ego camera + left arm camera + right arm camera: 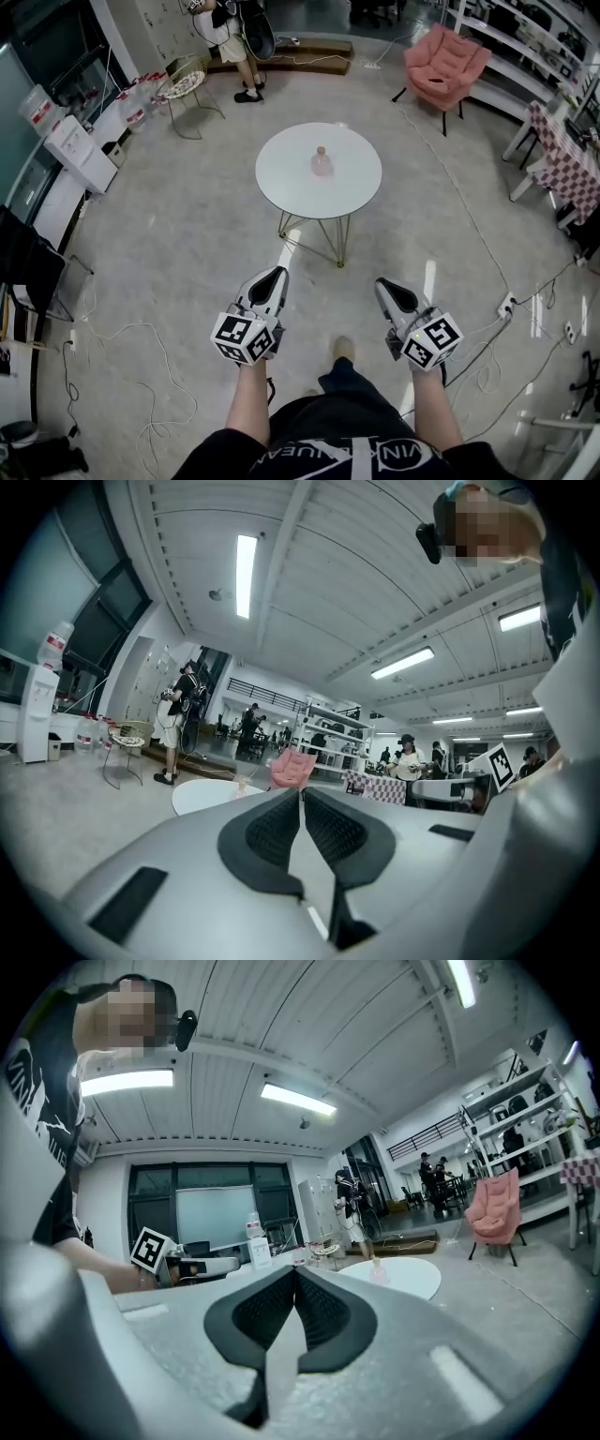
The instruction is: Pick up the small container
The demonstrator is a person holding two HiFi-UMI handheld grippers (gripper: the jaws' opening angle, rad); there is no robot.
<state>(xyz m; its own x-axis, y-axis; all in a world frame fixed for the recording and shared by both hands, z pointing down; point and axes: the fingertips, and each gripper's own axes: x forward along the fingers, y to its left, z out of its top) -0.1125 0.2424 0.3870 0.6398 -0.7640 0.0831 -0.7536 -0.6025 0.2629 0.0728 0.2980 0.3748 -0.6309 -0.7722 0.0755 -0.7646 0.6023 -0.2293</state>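
A small clear pinkish container (pixel 322 162) with a tan cap stands upright near the middle of a round white table (pixel 281 173). It shows faintly in the right gripper view as the container (pixel 379 1275) on the table (pixel 412 1279). My left gripper (pixel 273 277) and right gripper (pixel 386 286) are held side by side well short of the table, above the floor. Both are shut with nothing between the pads. In the left gripper view the gripper (pixel 301 792) points level toward the table (pixel 211 794), its black pads (pixel 272 832) pressed together.
A pink armchair (pixel 444 64) stands beyond the table at the right. A person (pixel 234 47) stands at the back, near a wire chair (pixel 183 89). Cables (pixel 141 375) trail over the floor. A checkered table (pixel 567 155) and shelves are at the right, a water dispenser (pixel 80 150) at the left.
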